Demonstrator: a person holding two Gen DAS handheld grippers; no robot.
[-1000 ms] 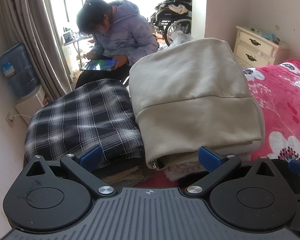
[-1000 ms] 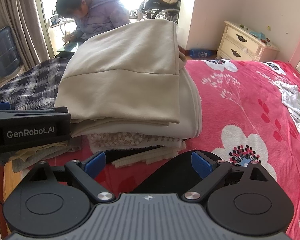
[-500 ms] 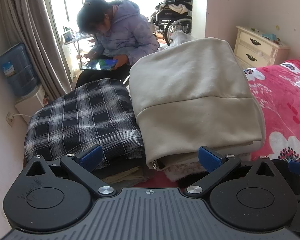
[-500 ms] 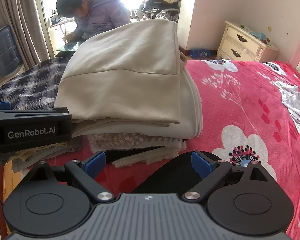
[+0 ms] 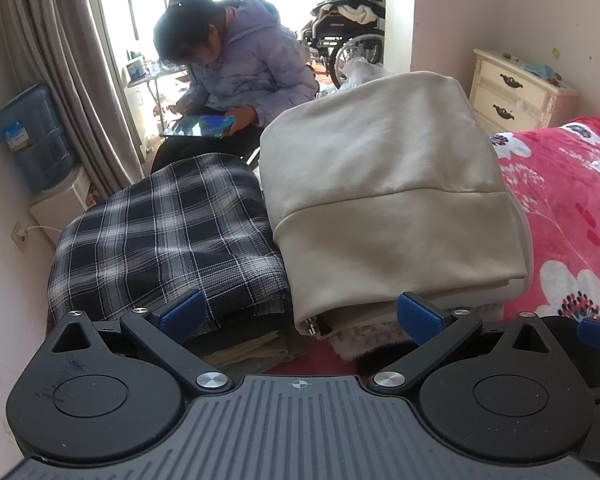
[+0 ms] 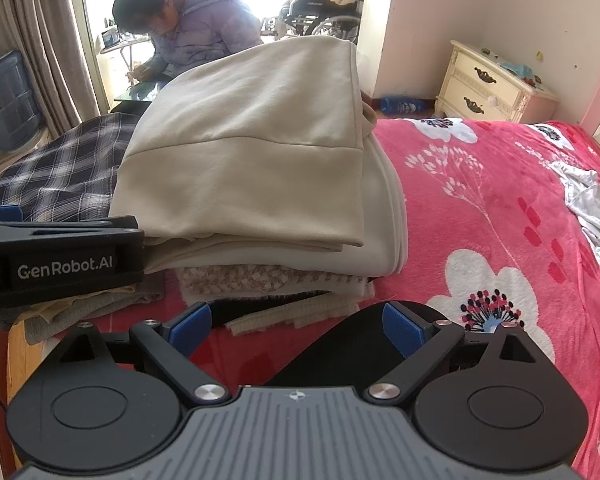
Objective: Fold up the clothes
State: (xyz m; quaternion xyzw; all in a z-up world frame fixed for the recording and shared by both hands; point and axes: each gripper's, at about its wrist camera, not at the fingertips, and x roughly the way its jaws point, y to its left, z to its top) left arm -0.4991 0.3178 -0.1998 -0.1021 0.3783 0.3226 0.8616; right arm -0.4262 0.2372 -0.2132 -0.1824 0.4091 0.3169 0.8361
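At the far left of the left wrist view a blue water bottle [image 5: 36, 136] stands by the curtain [image 5: 60, 64], and a seated person [image 5: 236, 76] behind the bed holds a tablet [image 5: 200, 126]. Nearer, a folded plaid garment [image 5: 168, 240] tops a low stack at the bed's left edge, with tan and grey folded pieces showing under it. Just beside it, touching along one side, a folded beige garment [image 5: 384, 208] crowns a taller stack; a zipper pull shows at its near corner. The left gripper [image 5: 300, 314] hangs low before the two stacks with its blue pads wide apart and nothing between them. In the right wrist view, the left gripper's black body [image 6: 60, 256] marked GenRobot.AI sits at the left against the beige stack, where a knitted layer and a ribbed cream piece [image 6: 292, 314] lie beneath the beige folds. The right gripper [image 6: 296, 326] is also spread wide and empty, low over the red floral blanket [image 6: 480, 208]; a black cloth [image 6: 352, 344] lies between its fingers without being pinched. Farther right, a crumpled white garment [image 6: 592, 208] lies unfolded on the blanket, and a cream nightstand [image 6: 488, 84] stands against the wall.
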